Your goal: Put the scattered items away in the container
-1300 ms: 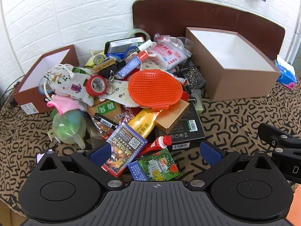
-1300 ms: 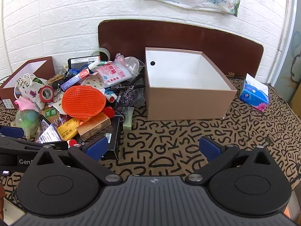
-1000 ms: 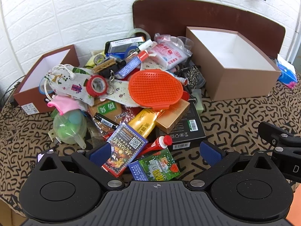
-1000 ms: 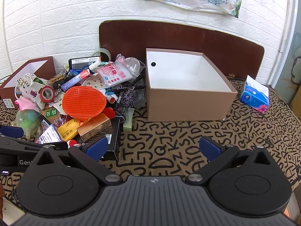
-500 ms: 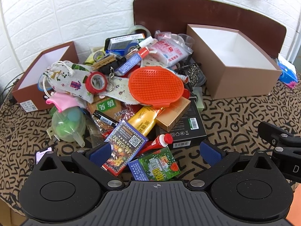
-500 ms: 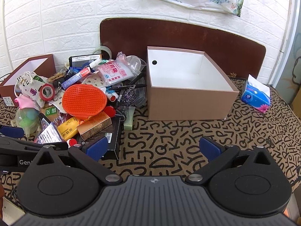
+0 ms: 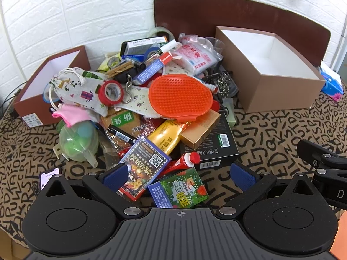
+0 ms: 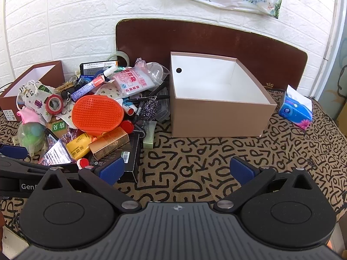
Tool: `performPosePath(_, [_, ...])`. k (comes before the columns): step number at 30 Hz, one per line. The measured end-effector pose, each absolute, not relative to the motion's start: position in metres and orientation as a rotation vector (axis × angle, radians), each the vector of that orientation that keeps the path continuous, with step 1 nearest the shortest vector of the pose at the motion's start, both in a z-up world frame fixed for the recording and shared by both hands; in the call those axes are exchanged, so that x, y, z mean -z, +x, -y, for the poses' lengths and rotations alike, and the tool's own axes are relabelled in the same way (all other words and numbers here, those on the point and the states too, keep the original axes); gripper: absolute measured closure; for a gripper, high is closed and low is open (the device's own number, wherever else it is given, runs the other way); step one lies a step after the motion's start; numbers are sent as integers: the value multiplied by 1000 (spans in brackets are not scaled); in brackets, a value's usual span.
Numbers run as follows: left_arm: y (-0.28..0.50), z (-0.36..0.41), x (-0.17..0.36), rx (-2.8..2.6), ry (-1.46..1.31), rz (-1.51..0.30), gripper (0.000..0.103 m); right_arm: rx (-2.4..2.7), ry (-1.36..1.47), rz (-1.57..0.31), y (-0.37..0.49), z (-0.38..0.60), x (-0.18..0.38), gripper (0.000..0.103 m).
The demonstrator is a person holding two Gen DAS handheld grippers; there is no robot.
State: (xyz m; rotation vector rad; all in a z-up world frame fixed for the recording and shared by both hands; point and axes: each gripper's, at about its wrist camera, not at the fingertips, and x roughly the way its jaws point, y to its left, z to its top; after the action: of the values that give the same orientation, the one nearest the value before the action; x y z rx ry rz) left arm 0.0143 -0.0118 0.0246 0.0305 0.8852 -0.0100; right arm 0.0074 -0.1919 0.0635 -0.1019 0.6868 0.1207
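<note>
At twelve o'clock from your left claw (image 7: 177, 176), spread wide and holding nothing, lies the pile of items (image 7: 169, 99). Your right claw (image 8: 176, 171), also wide, faces the tan box (image 8: 219, 117), bare inside, at twelve.

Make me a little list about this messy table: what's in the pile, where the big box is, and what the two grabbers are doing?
container: large tan cardboard box, white inside, nothing visible in it
pile: beside the box's left wall
on top: round orange rubber brush
nearest left tool: green printed card pack
left tool: open, holding nothing
right tool: open, over bare letter-print tablecloth
</note>
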Motion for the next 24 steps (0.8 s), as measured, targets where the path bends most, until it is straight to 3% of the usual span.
performPosePath(24, [13,11,-21,6,30,-888,0,-128,-103,-697,8,192,-60,0])
